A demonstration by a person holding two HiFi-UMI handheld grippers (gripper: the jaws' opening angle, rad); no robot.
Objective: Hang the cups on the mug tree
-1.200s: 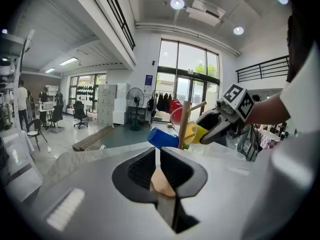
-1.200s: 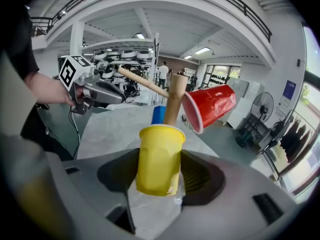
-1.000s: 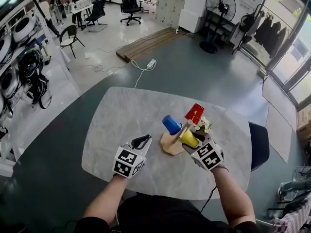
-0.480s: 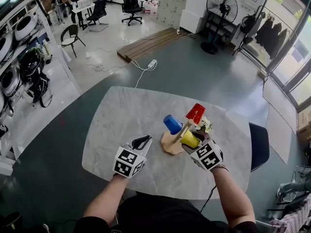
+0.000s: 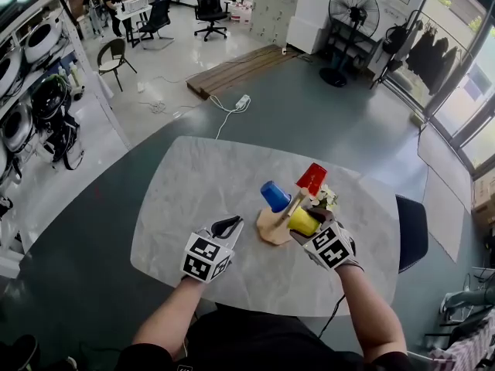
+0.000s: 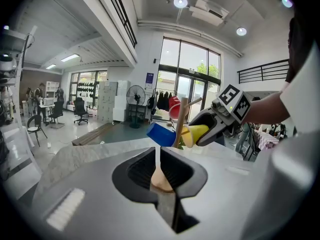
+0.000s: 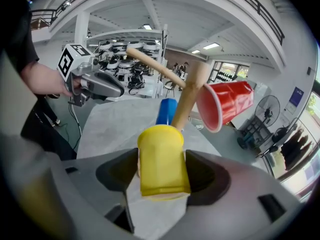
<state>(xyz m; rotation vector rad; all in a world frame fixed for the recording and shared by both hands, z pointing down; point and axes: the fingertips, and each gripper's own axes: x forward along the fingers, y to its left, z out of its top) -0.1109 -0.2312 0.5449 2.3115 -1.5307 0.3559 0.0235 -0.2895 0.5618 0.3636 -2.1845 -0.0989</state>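
Observation:
A wooden mug tree [image 5: 272, 228] stands on the marble table [image 5: 193, 199], right of centre. A blue cup [image 5: 274, 196] and a red cup [image 5: 312, 178] hang on its pegs. My right gripper [image 5: 309, 226] is shut on a yellow cup [image 5: 302, 222], held against the tree's stem. In the right gripper view the yellow cup [image 7: 161, 160] fills the space between the jaws, its base toward the stem [image 7: 187, 94], with the red cup [image 7: 225, 105] to the right. My left gripper [image 5: 227, 226] rests shut and empty on the table left of the tree.
A small bunch of flowers [image 5: 326, 199] sits behind the tree. A dark chair [image 5: 412, 230] stands at the table's right edge. Wooden planks [image 5: 232, 69] and a cable lie on the floor beyond the table.

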